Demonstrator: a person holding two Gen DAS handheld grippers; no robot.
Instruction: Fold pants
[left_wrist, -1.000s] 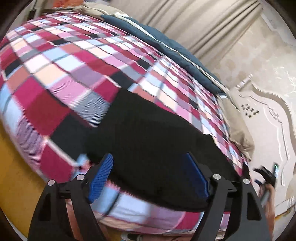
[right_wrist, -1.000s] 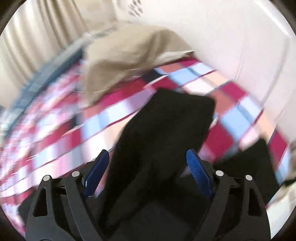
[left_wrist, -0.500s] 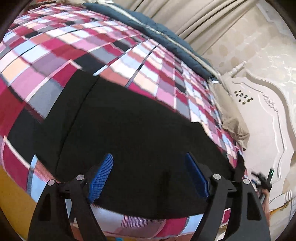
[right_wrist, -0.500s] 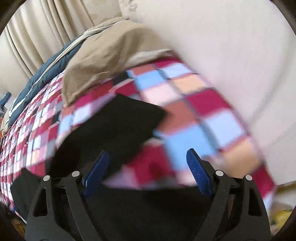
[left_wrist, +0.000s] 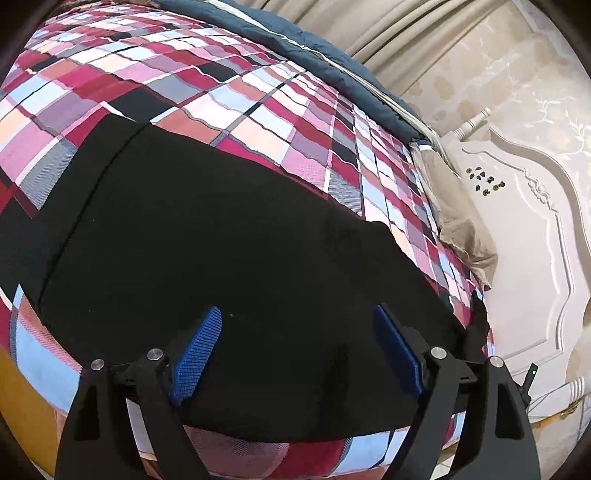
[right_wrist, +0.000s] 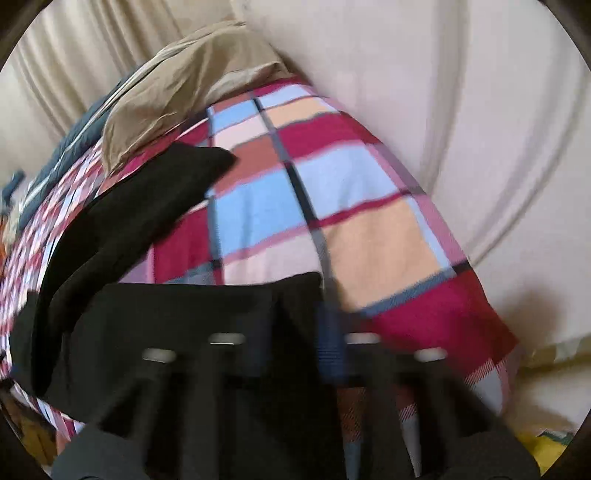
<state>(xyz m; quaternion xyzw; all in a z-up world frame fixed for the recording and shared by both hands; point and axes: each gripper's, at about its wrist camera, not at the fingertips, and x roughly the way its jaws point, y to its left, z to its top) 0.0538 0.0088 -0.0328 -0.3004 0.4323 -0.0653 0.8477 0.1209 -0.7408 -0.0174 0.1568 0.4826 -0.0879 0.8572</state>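
The right gripper (right_wrist: 314, 332) has just swept in and is closing, seemingly pinching the black cloth pants' (left_wrist: 221, 240) near-right corner. The left gripper (left_wrist: 295, 354) hangs released above them, so a fold looks ready to begin.

black pants (left_wrist: 229, 236) flat on plaid bedspread (left_wrist: 258, 92), left hand-held gripper (left_wrist: 299, 350) spread wide above them

Pants (left_wrist: 221, 258) on bedspread (left_wrist: 258, 92)
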